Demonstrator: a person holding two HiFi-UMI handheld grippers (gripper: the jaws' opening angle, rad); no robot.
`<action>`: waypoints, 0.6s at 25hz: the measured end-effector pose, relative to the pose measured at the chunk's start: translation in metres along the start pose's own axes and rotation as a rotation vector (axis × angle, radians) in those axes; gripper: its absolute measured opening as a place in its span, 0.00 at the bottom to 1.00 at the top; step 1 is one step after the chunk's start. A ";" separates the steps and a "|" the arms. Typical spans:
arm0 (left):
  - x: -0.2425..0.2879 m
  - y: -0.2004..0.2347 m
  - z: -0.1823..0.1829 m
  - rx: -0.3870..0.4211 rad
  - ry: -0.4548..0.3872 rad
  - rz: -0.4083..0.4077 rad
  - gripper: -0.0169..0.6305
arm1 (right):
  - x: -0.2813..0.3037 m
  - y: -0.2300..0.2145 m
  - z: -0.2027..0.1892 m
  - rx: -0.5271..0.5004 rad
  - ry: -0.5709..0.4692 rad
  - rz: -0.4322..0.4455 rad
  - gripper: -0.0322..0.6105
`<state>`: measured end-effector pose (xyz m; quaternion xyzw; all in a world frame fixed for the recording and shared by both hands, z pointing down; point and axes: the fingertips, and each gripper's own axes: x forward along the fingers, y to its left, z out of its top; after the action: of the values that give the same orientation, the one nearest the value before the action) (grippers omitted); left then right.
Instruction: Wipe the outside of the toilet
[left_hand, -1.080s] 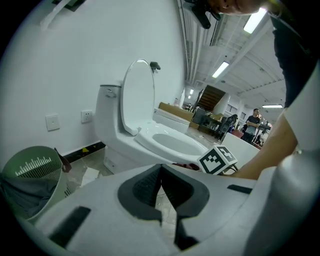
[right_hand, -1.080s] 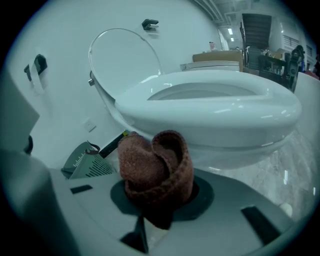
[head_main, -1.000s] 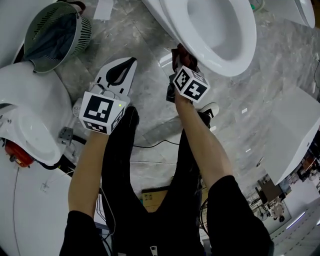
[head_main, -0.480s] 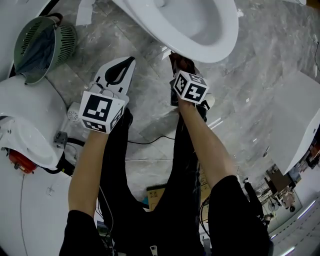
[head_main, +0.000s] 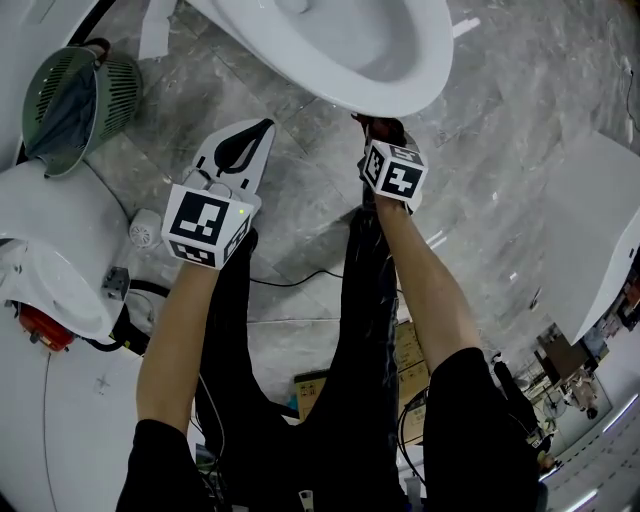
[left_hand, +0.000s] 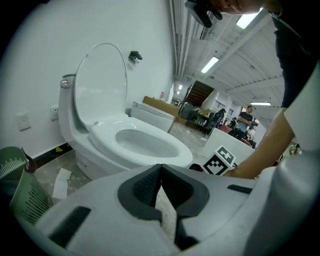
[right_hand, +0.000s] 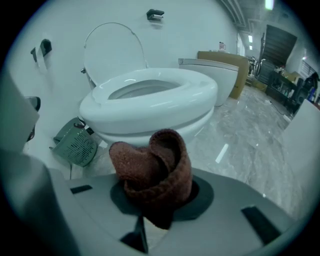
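Observation:
The white toilet (head_main: 345, 55) stands at the top of the head view with its lid up (left_hand: 100, 85). My right gripper (head_main: 379, 125) is shut on a brown cloth (right_hand: 156, 167) and holds it against the outside of the bowl, just under the front rim. The bunched cloth hides the jaw tips in the right gripper view, with the bowl (right_hand: 150, 102) close behind it. My left gripper (head_main: 262, 127) hangs over the floor to the left of the bowl, its jaws shut with nothing between them (left_hand: 160, 172).
A green perforated basket (head_main: 75, 95) sits on the floor left of the toilet, beside a scrap of paper (head_main: 157, 28). White fixtures stand close at the left (head_main: 50, 250) and right (head_main: 590, 230). A black cable (head_main: 290, 283) crosses the marble floor by the person's legs.
My right gripper has slid the cloth along the bowl's outside, from its left flank round to the front tip. The left gripper has stayed about where it was.

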<state>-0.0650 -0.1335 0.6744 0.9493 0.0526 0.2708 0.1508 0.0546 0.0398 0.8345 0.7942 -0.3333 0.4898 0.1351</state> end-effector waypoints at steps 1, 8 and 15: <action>0.001 -0.003 0.000 0.001 0.000 -0.004 0.04 | 0.000 -0.005 0.000 -0.001 -0.002 -0.012 0.17; -0.003 -0.002 -0.005 -0.007 -0.008 0.000 0.04 | -0.013 -0.012 -0.001 0.034 -0.041 -0.045 0.18; -0.030 0.030 -0.013 -0.014 -0.008 0.035 0.04 | -0.018 0.066 -0.017 -0.037 -0.062 0.072 0.18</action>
<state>-0.0970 -0.1646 0.6790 0.9501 0.0337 0.2699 0.1530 -0.0062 0.0068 0.8200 0.7940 -0.3746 0.4631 0.1215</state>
